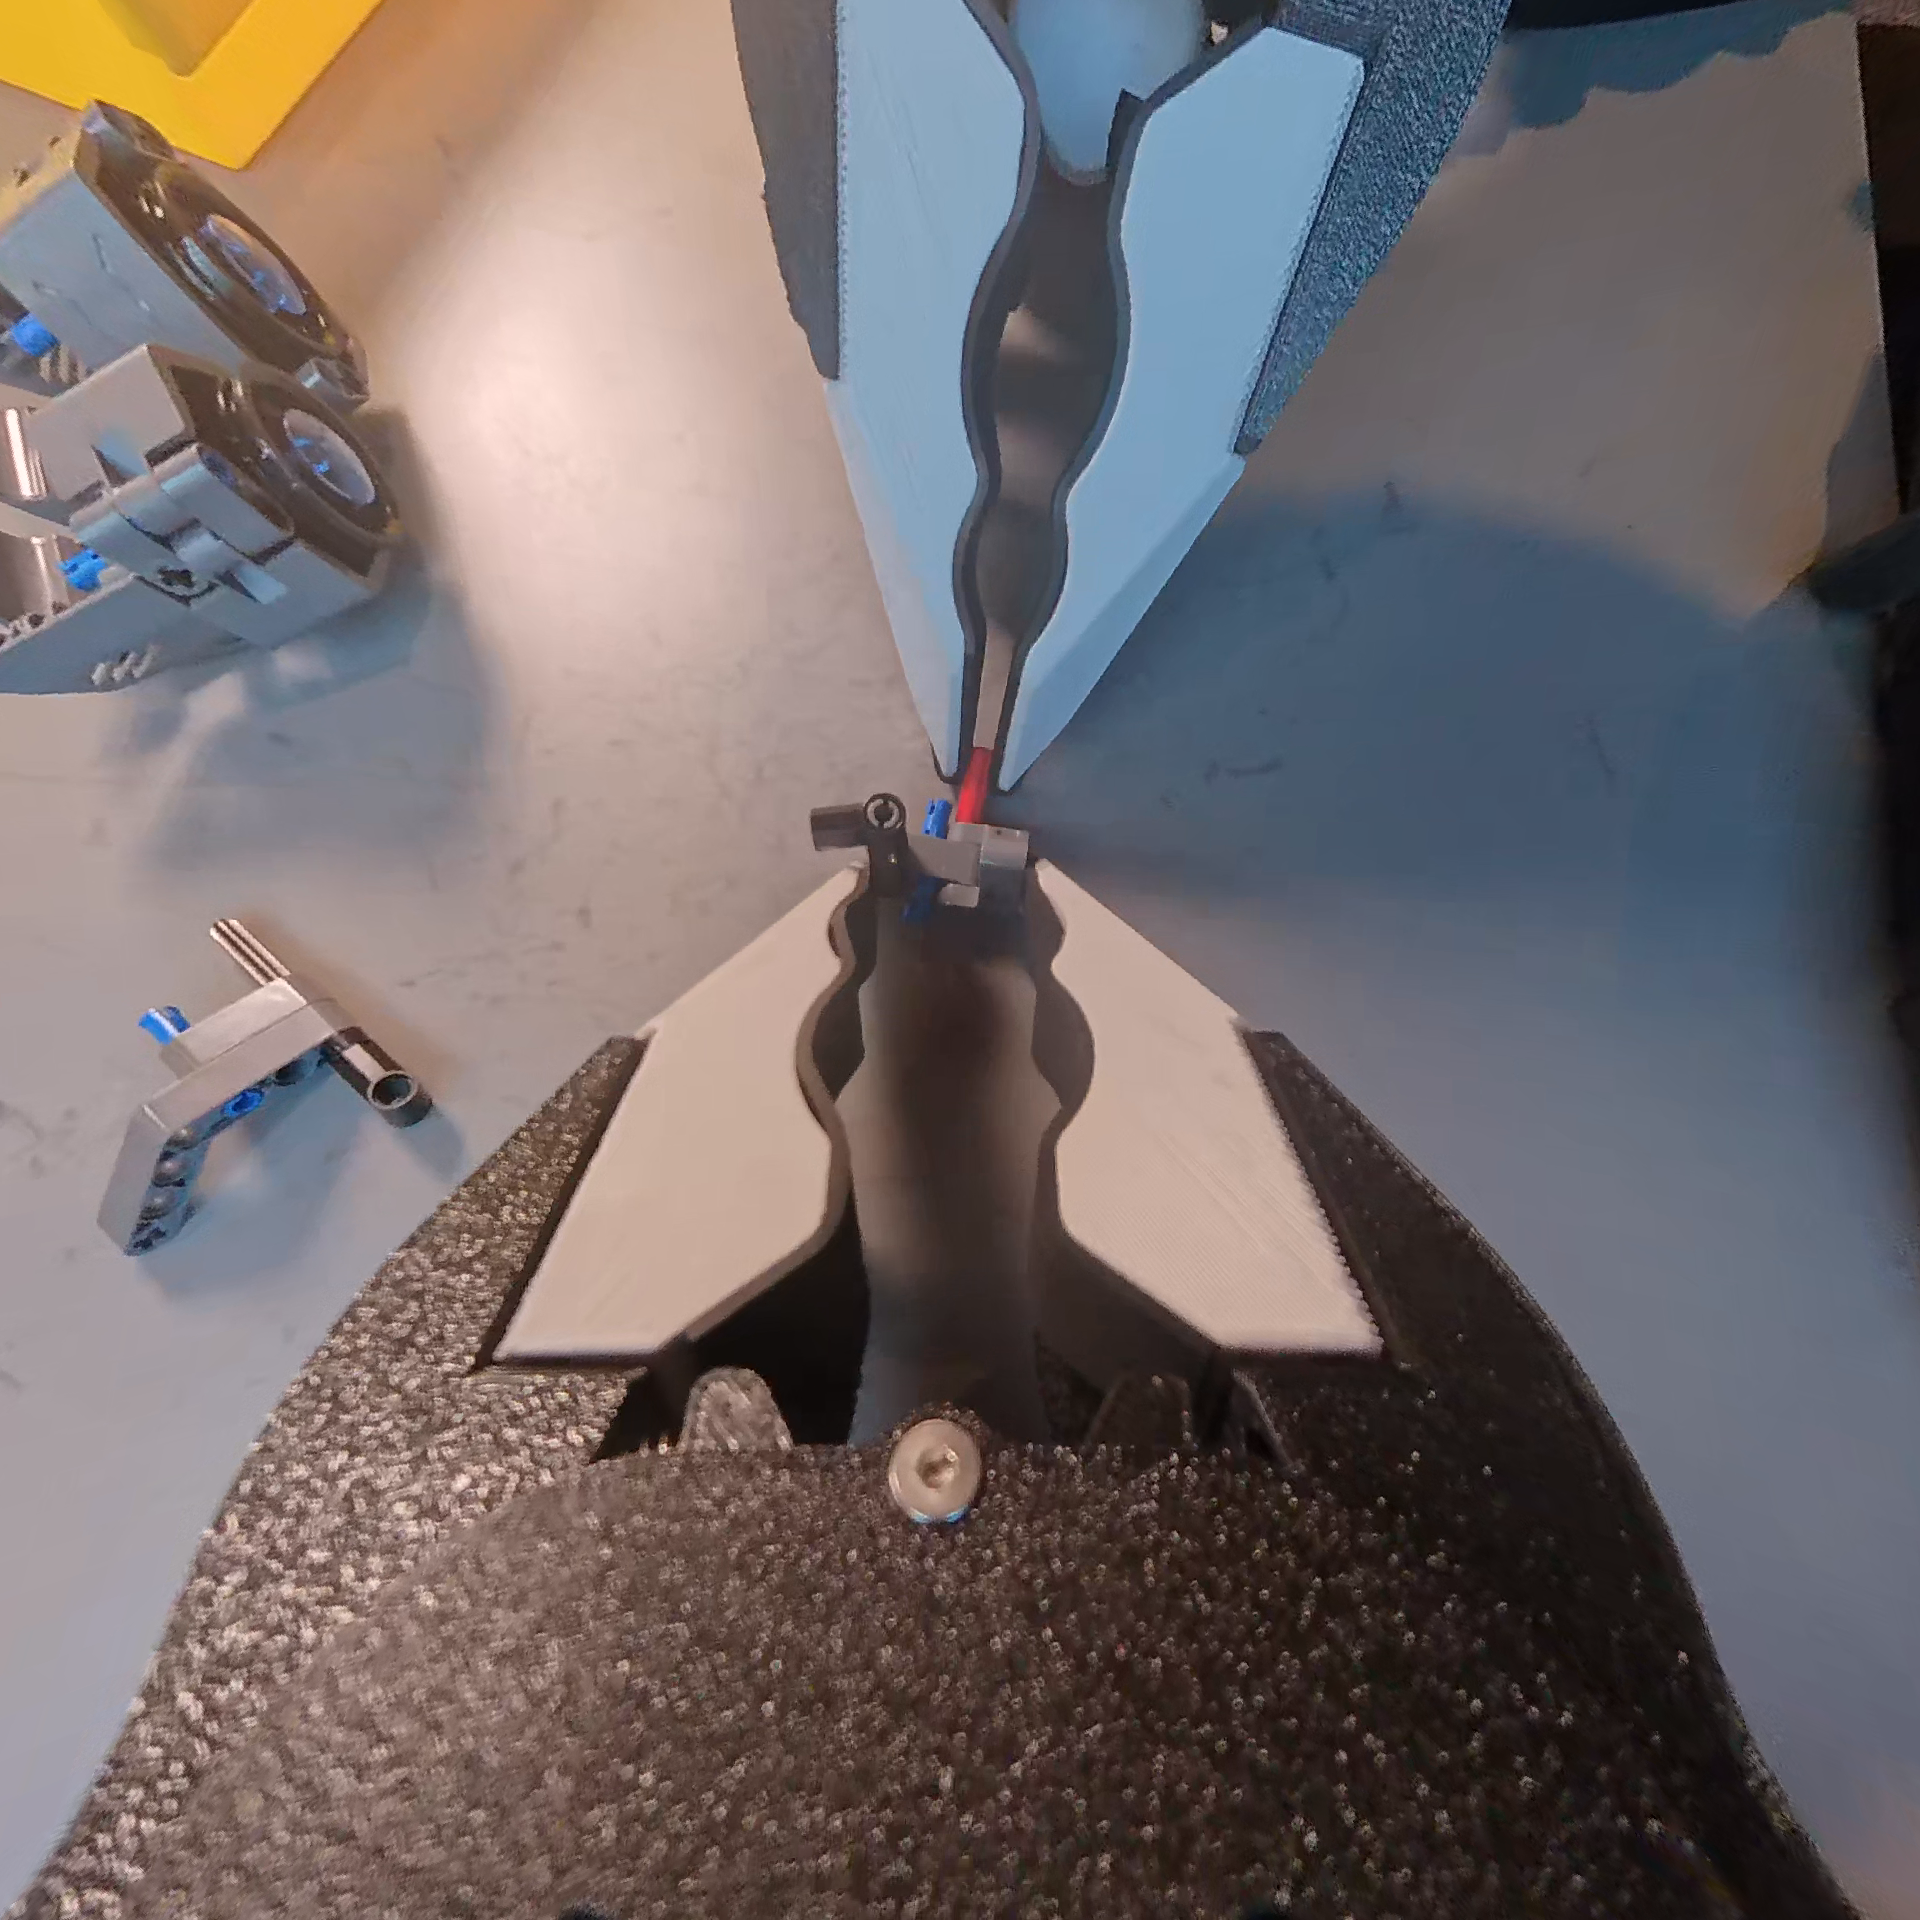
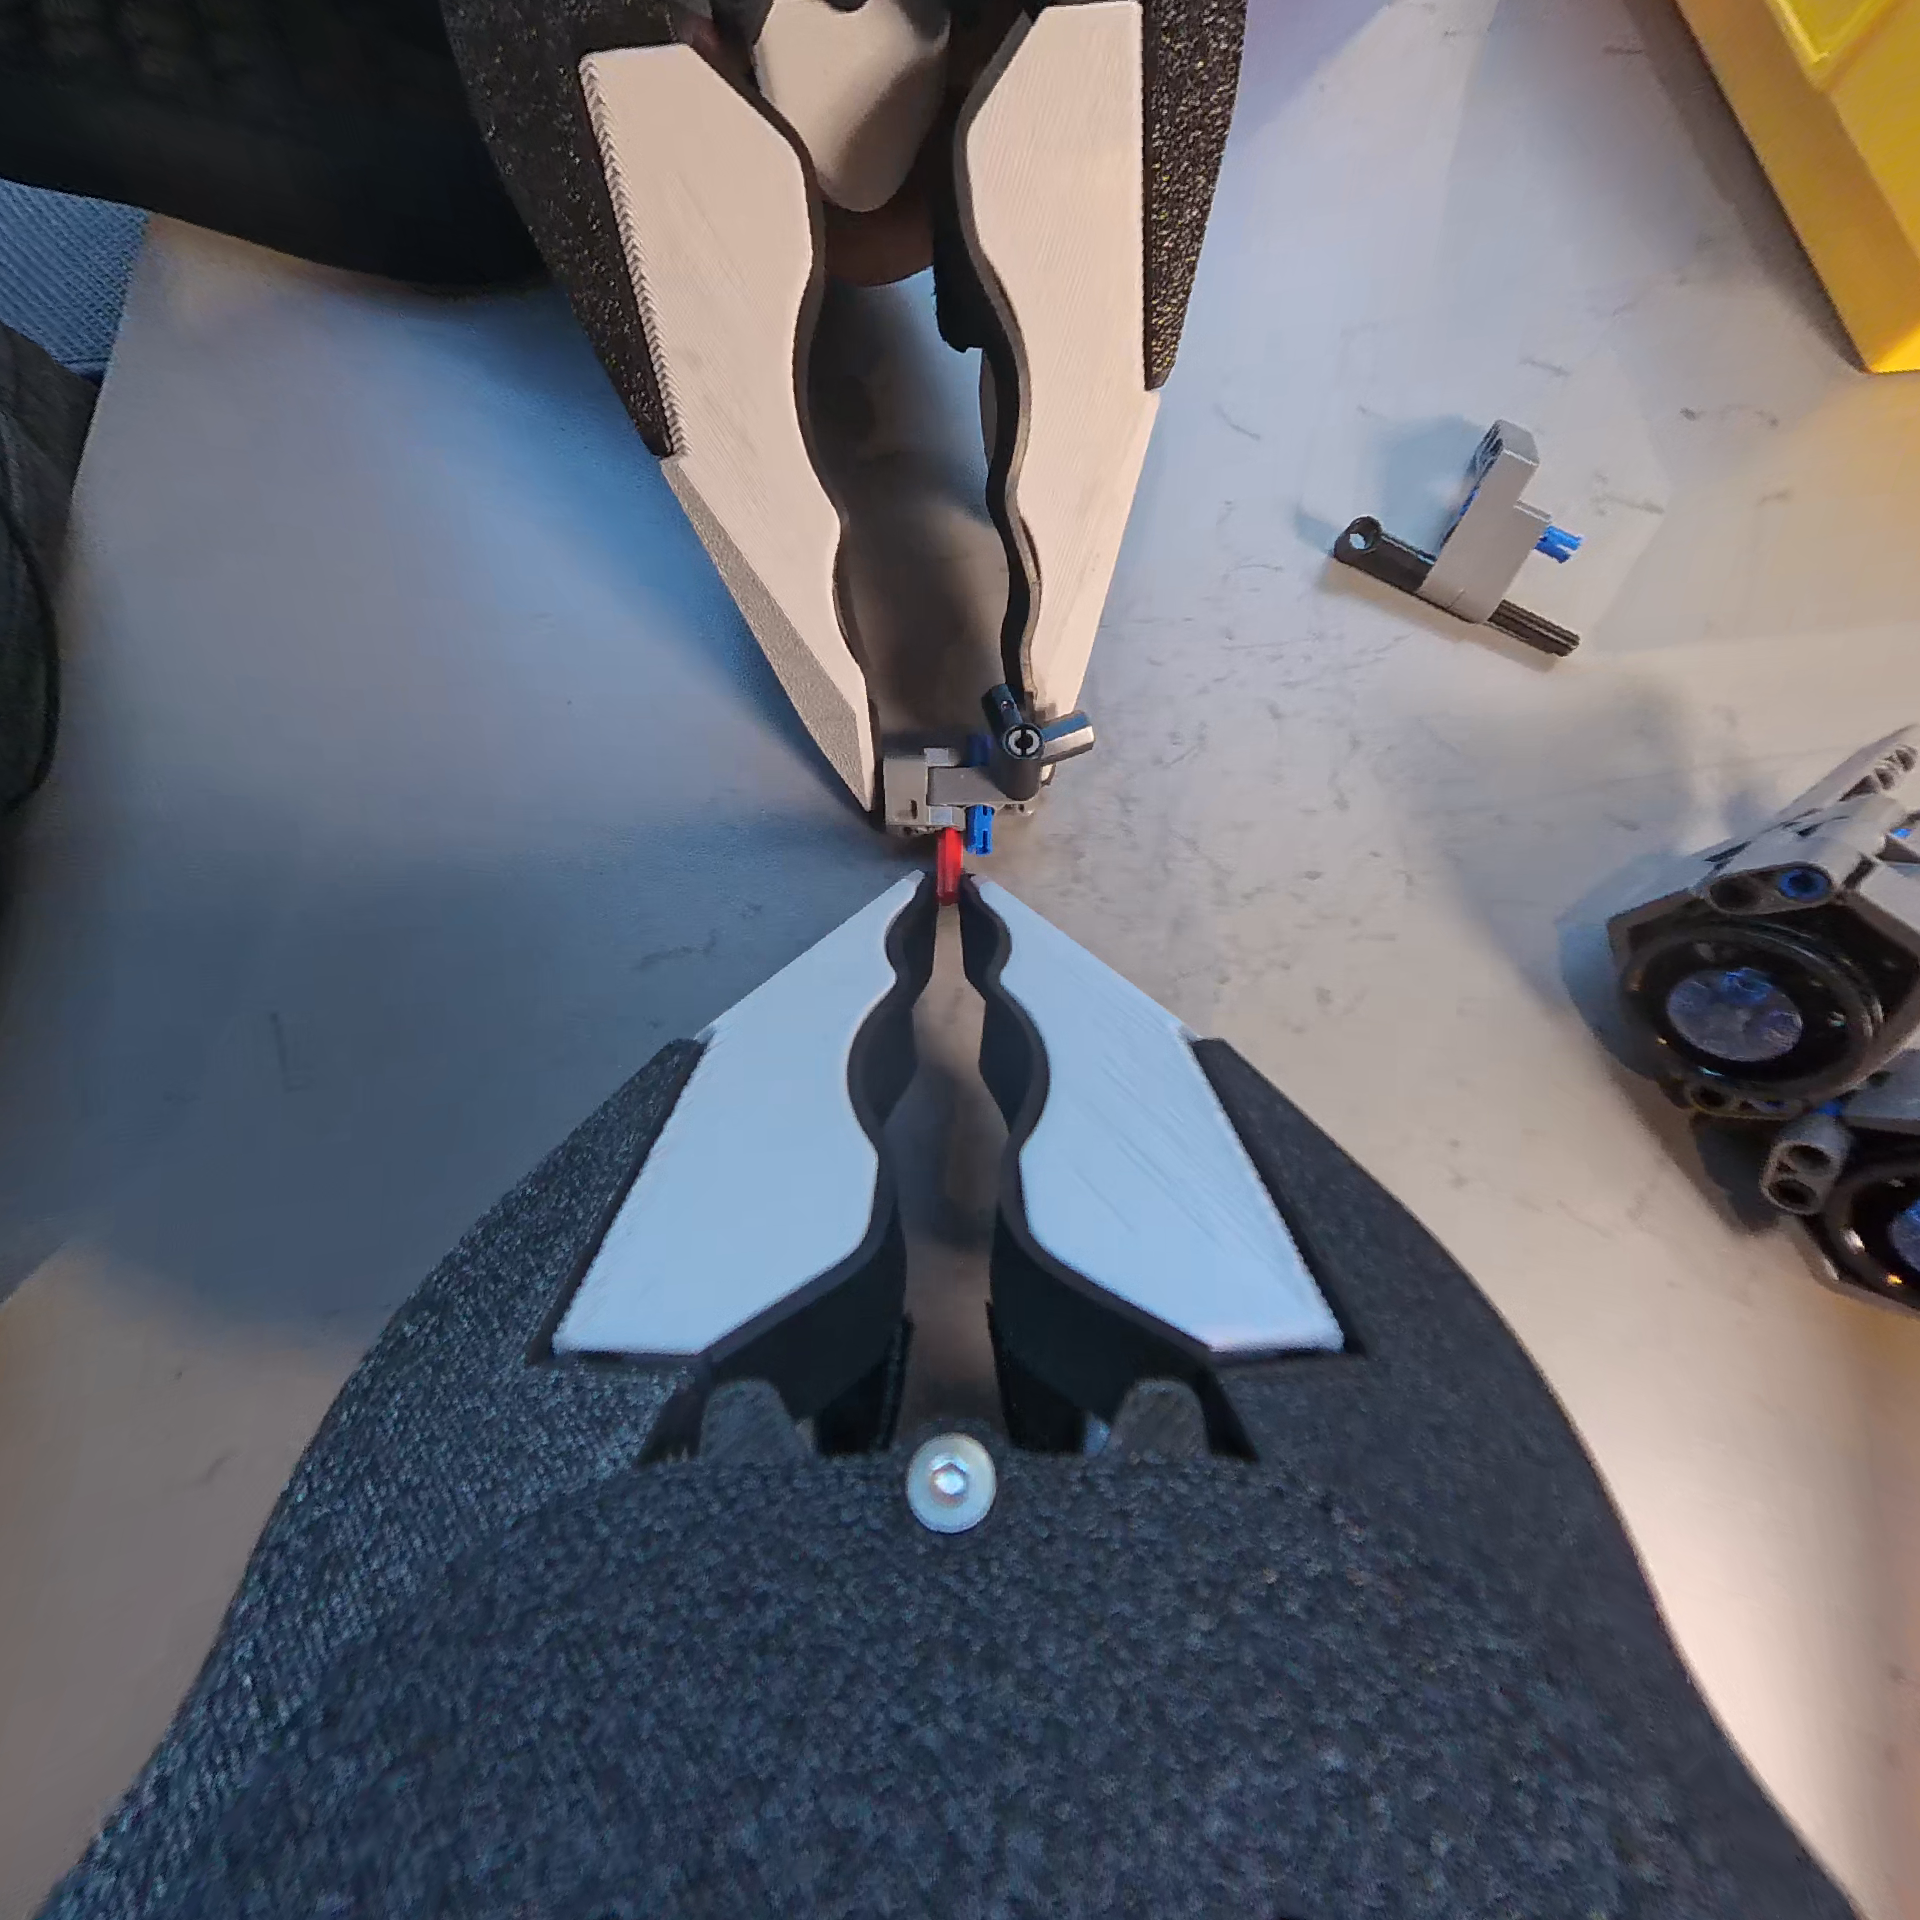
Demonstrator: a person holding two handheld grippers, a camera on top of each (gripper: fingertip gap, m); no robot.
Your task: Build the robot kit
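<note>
Pinching a small grey assembly (image 1: 961, 857) of building-toy parts between its fingertips, the left hand-held gripper (image 1: 951, 883) points across the pale table (image 1: 1455, 935), its fingers pressed in on the piece from both sides. That assembly carries a black connector (image 1: 868, 821) sticking out to one side and blue pins (image 1: 935, 816), and it hangs just above the table's middle. Facing it from the opposite side, the right hand-held gripper (image 2: 942, 883) has its fingers nearly together, nipping a short red axle (image 2: 947, 864) whose far end meets the grey assembly (image 2: 940, 790). In the right wrist view the left hand-held gripper (image 2: 961, 800) reaches in from the top, tip to tip with the right one. A second, similar grey bracket with a black axle (image 1: 260, 1081) lies flat on the table, well apart from the grippers. Farther toward the table's edge sits a larger grey and black toy build with round blue-tinted openings (image 1: 208, 416). A yellow bin (image 2: 1829, 156) stands at the table's corner beyond it.
</note>
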